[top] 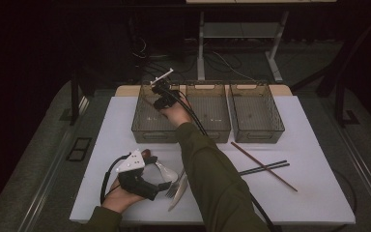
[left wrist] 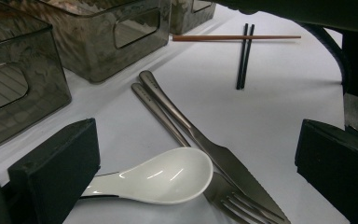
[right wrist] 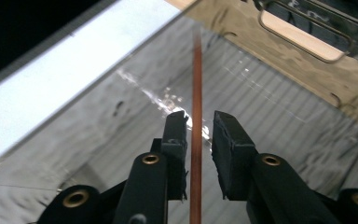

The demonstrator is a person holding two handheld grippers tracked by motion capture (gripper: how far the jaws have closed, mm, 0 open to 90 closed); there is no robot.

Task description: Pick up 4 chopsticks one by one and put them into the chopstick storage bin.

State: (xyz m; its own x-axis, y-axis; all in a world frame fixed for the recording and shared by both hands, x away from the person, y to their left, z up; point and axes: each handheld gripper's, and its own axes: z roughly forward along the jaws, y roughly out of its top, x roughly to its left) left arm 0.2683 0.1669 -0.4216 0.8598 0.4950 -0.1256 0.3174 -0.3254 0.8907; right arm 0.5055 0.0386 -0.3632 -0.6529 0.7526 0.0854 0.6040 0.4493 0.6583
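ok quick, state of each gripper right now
left gripper: open, holding nothing, spoon lying between its jaws
right gripper: open, brown chopstick loose between its jaws, over the left bin

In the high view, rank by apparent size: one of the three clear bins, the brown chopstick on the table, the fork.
1. Right-hand clear bin, plainly the largest.
2. Brown chopstick, long but thin.
3. Fork, shortest; the person's sleeve hides part of it, so its full length is unsure.
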